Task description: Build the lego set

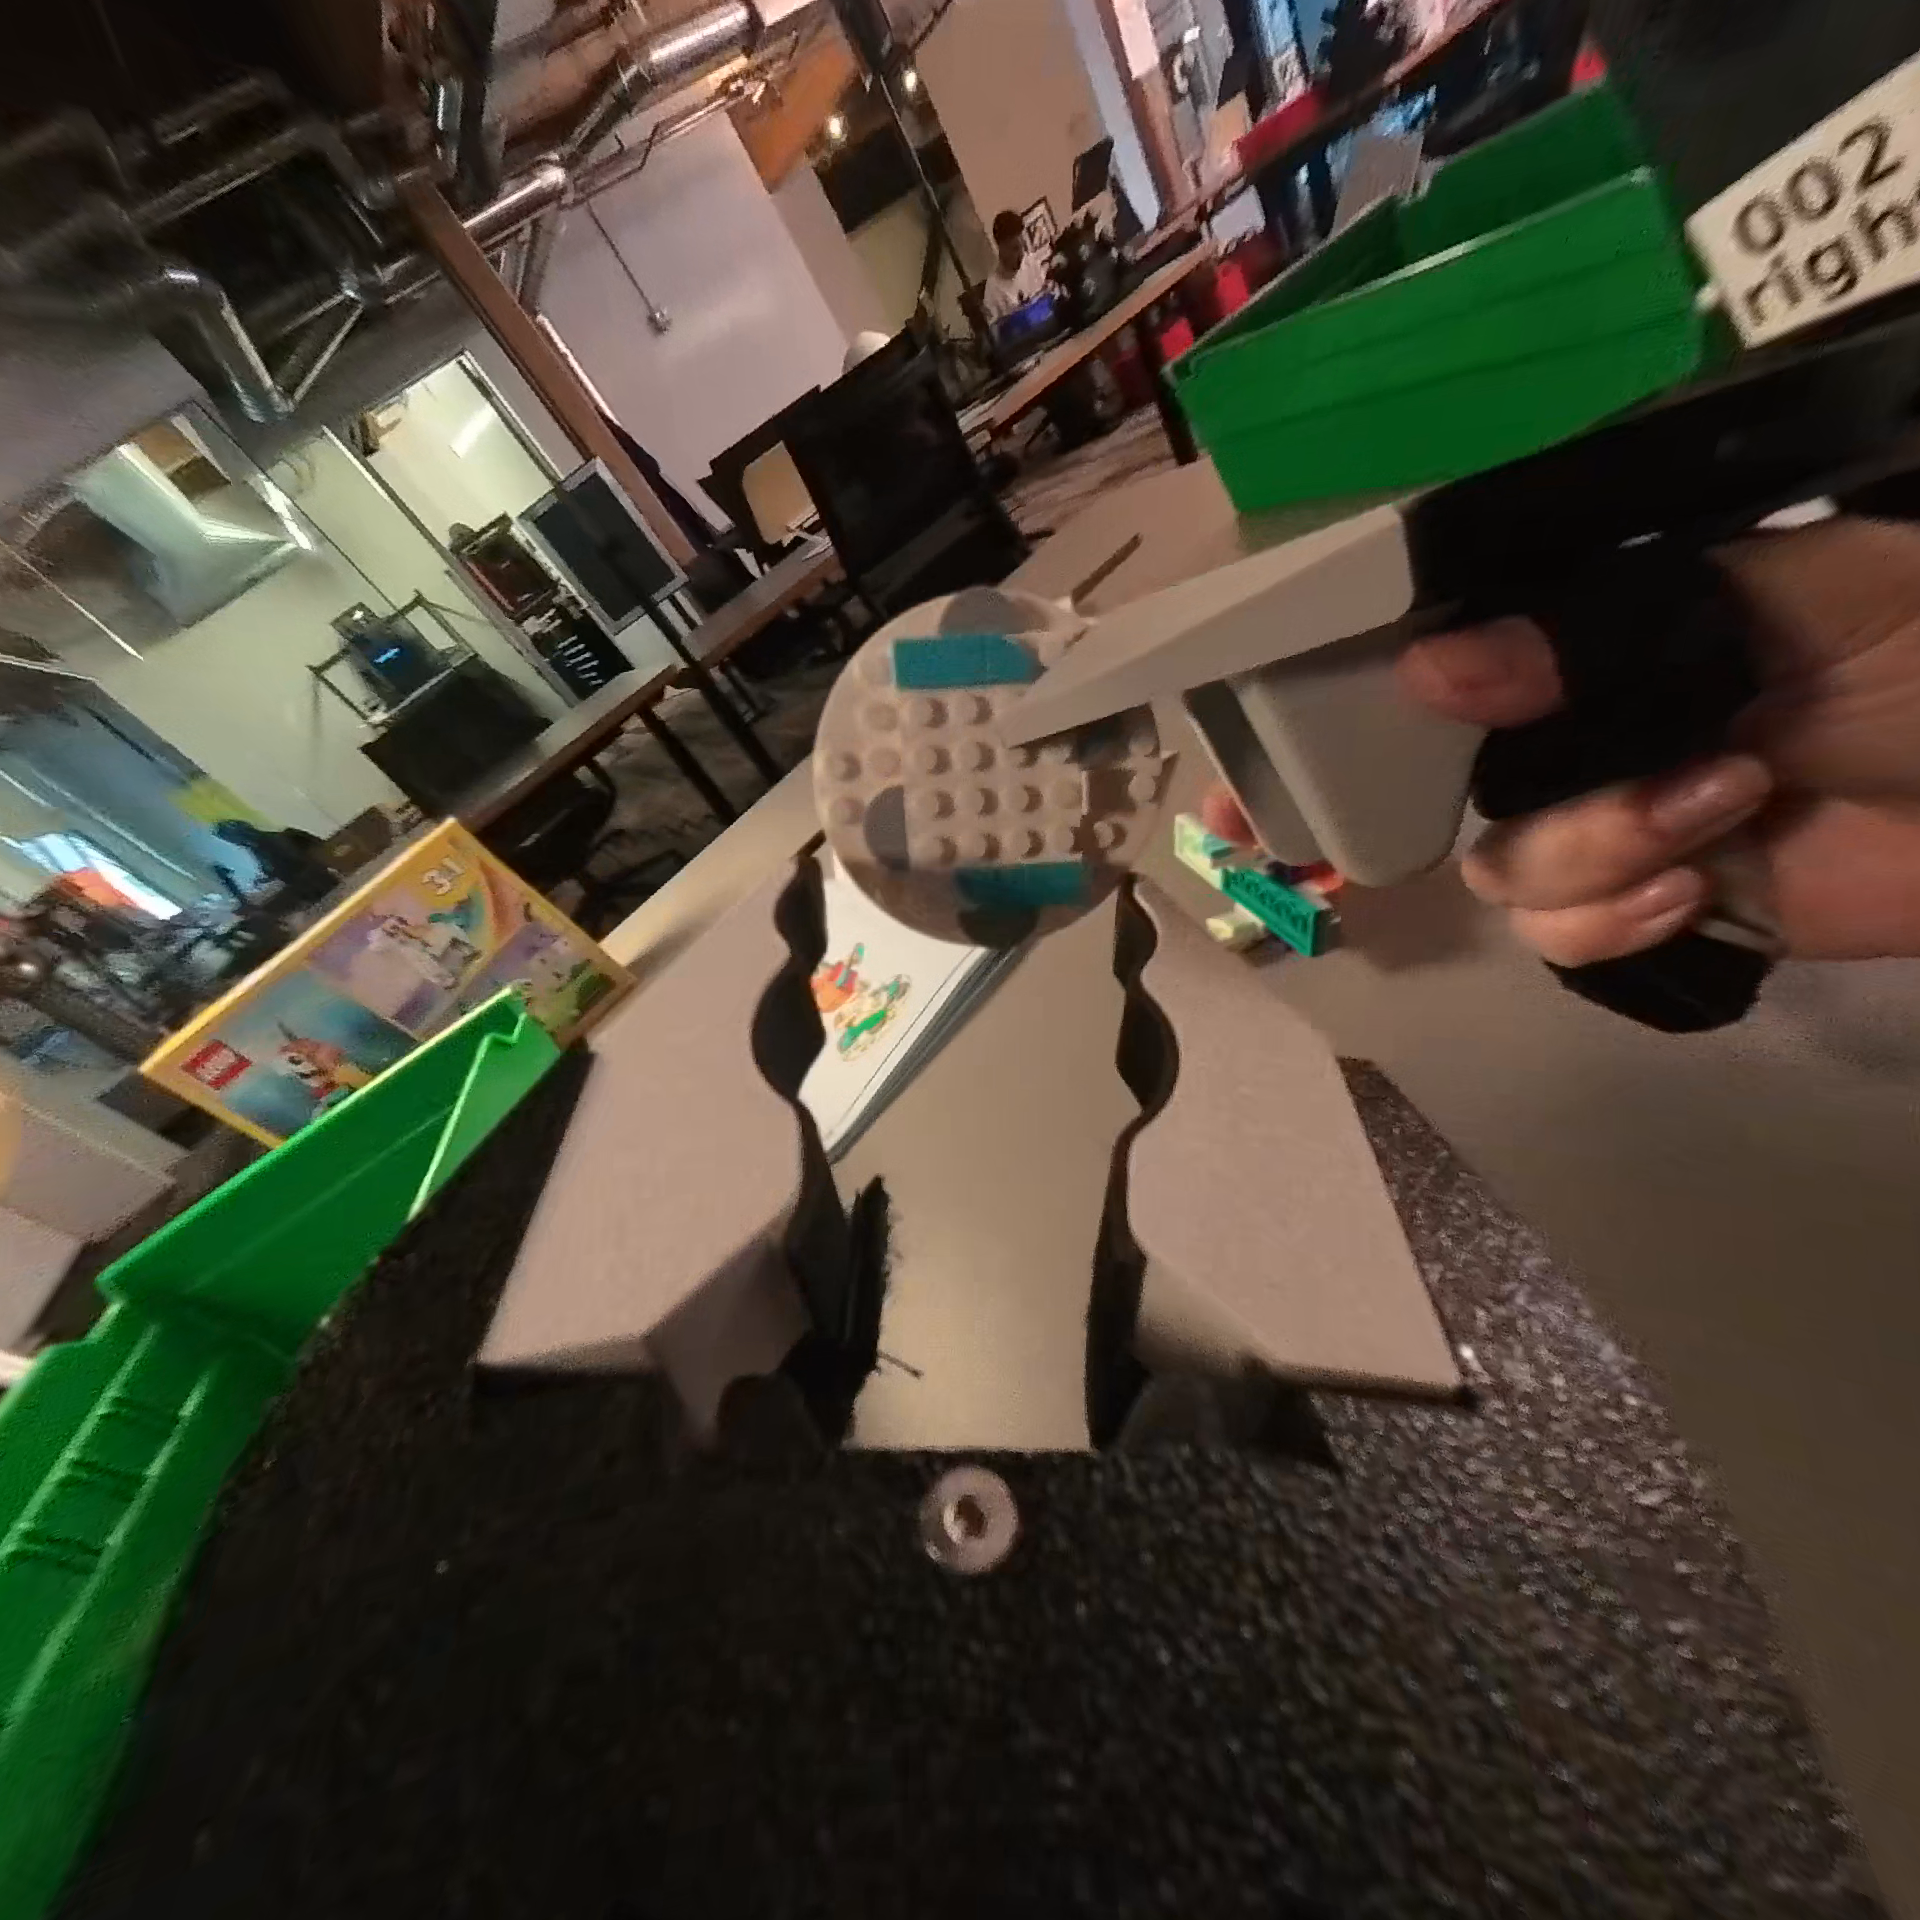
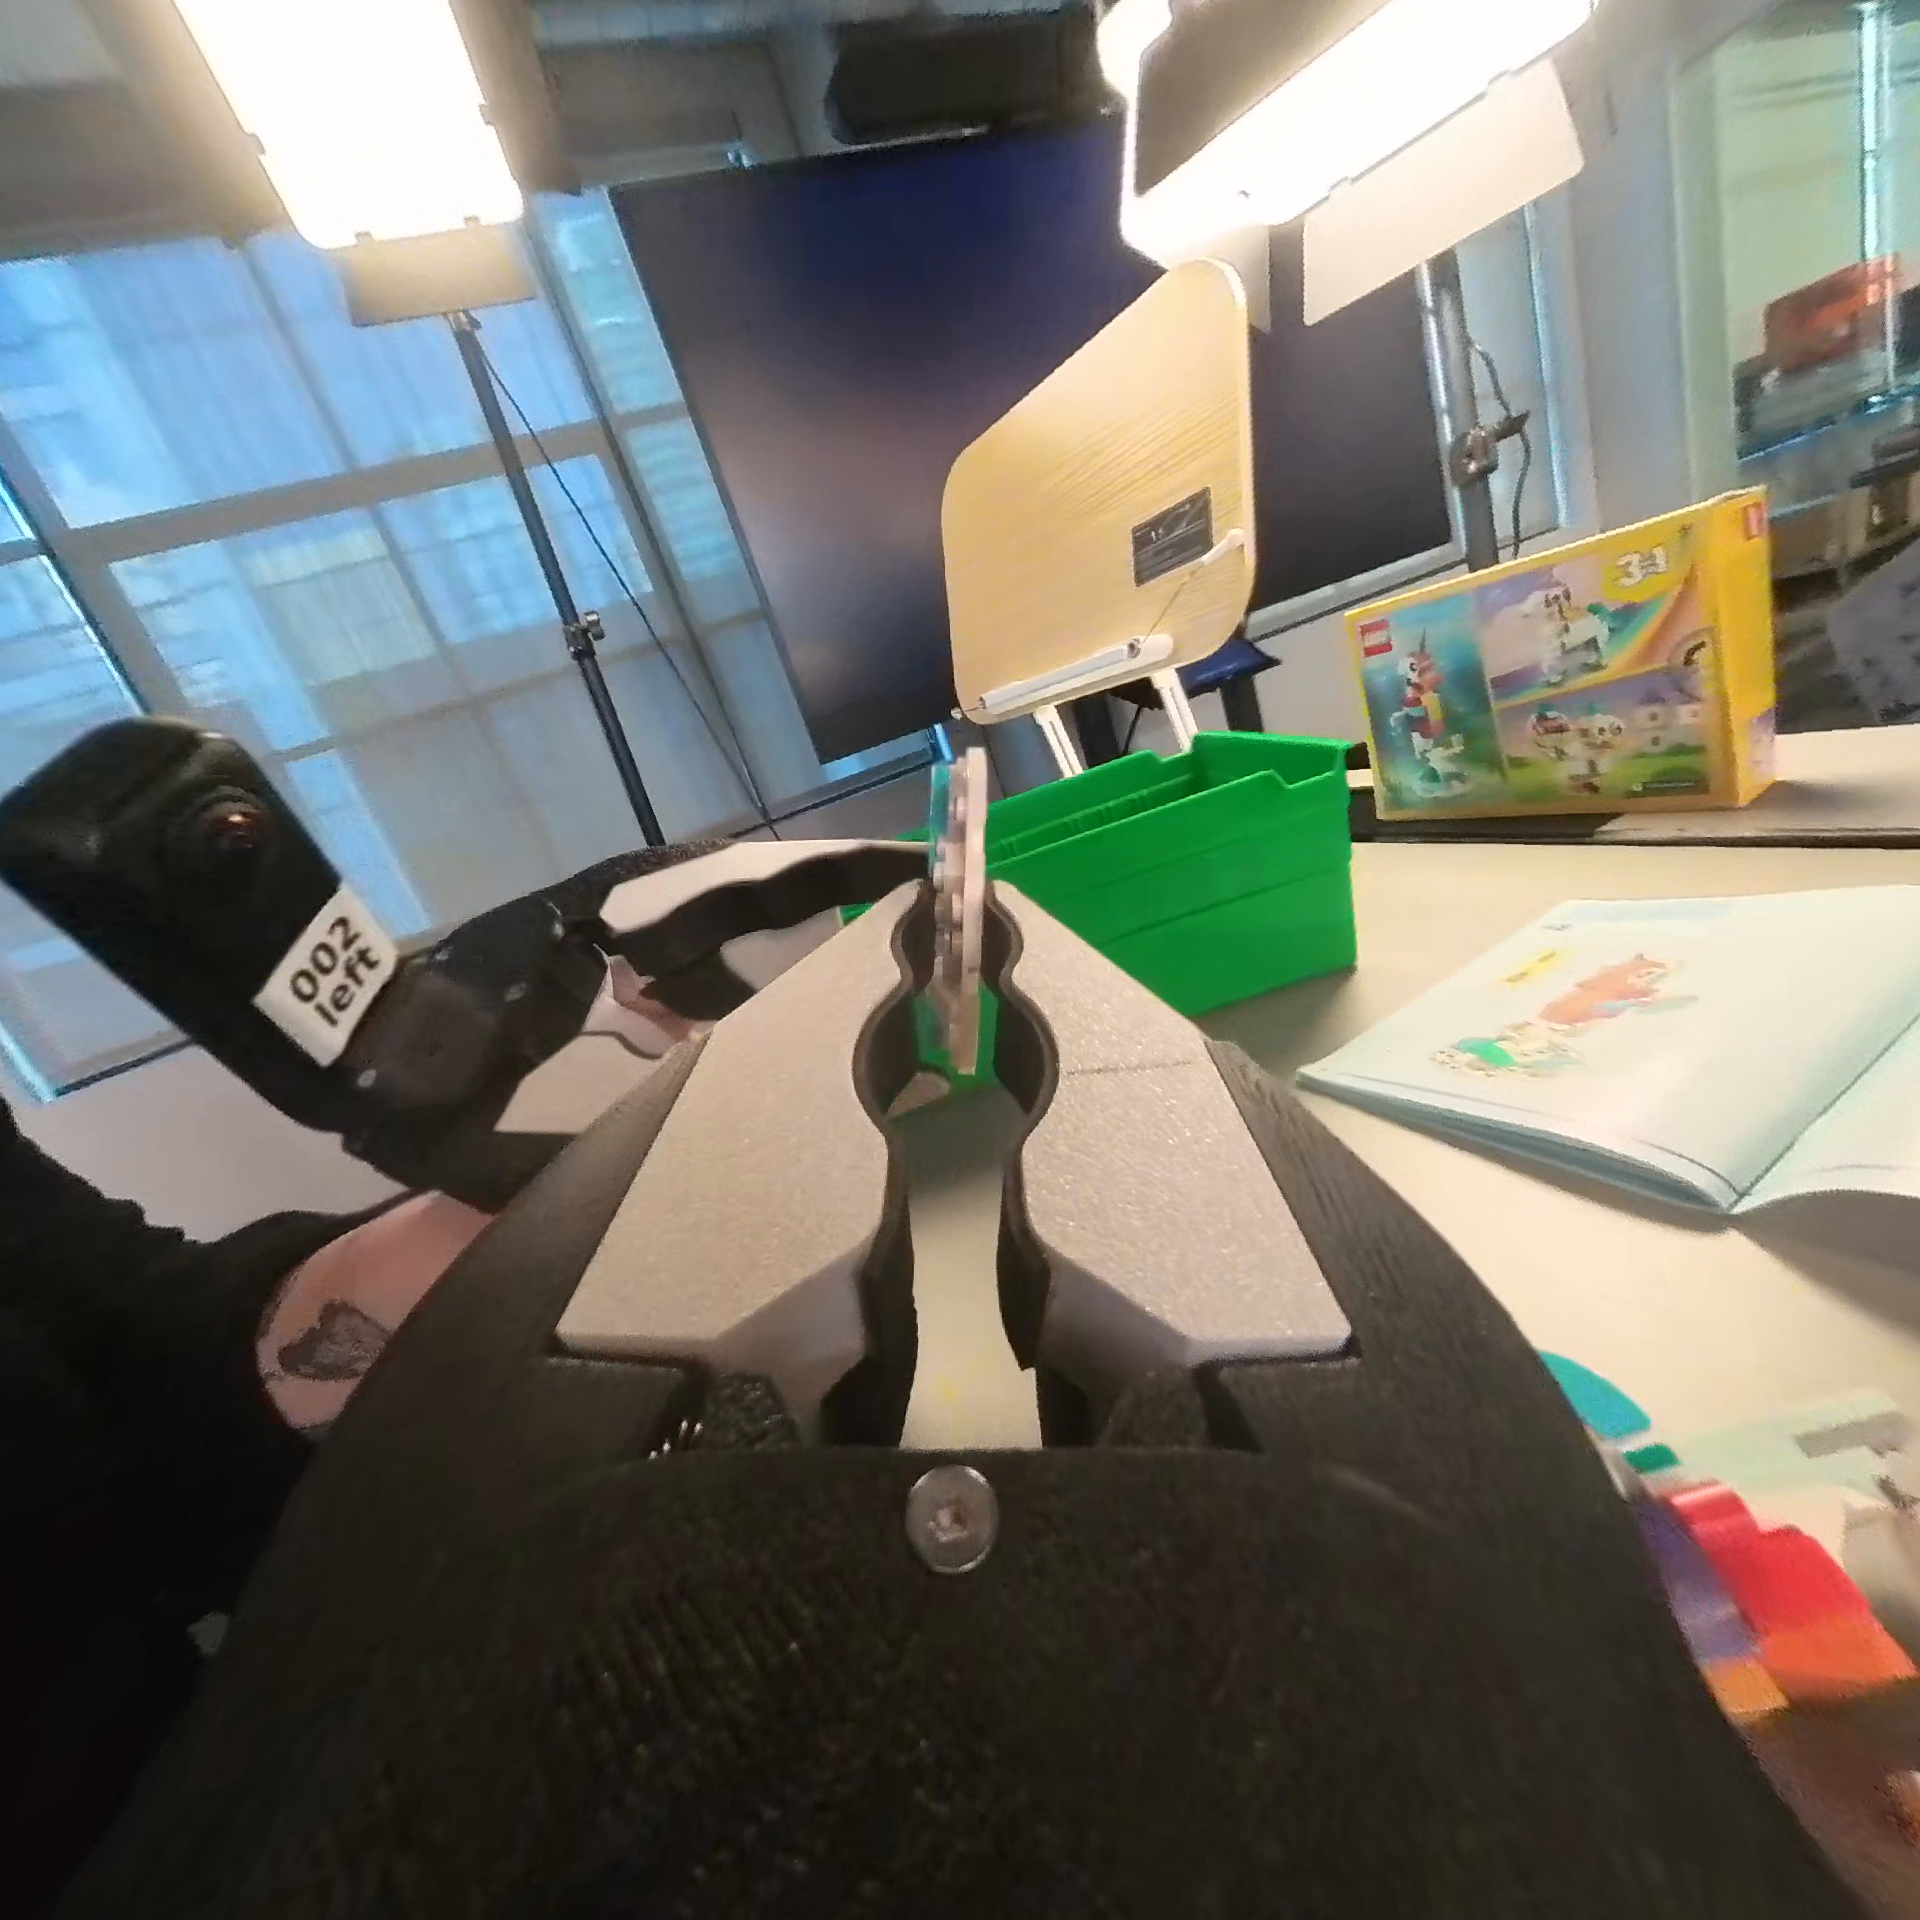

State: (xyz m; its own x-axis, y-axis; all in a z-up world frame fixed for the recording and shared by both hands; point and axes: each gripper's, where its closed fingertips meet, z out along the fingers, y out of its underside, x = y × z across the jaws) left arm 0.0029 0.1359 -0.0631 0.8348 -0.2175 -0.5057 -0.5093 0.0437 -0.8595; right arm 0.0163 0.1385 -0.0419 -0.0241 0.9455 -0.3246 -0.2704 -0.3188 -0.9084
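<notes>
Gripping a round grey studded plate (image 2: 961, 914) edge-on above the table (image 2: 1455, 935), the right gripper (image 2: 958, 914) pressed both fingers on it (teal pieces attached), while the left gripper (image 1: 961, 935) stood open just beside it.

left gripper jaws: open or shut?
Open. The left gripper shows a wide gap between its fingers, nothing gripped. The round grey plate in front is pinched by the right gripper.

The right gripper (image 1: 1049, 717) clamps a round grey studded plate (image 1: 966, 790) before the open left gripper (image 1: 961, 925).
</notes>
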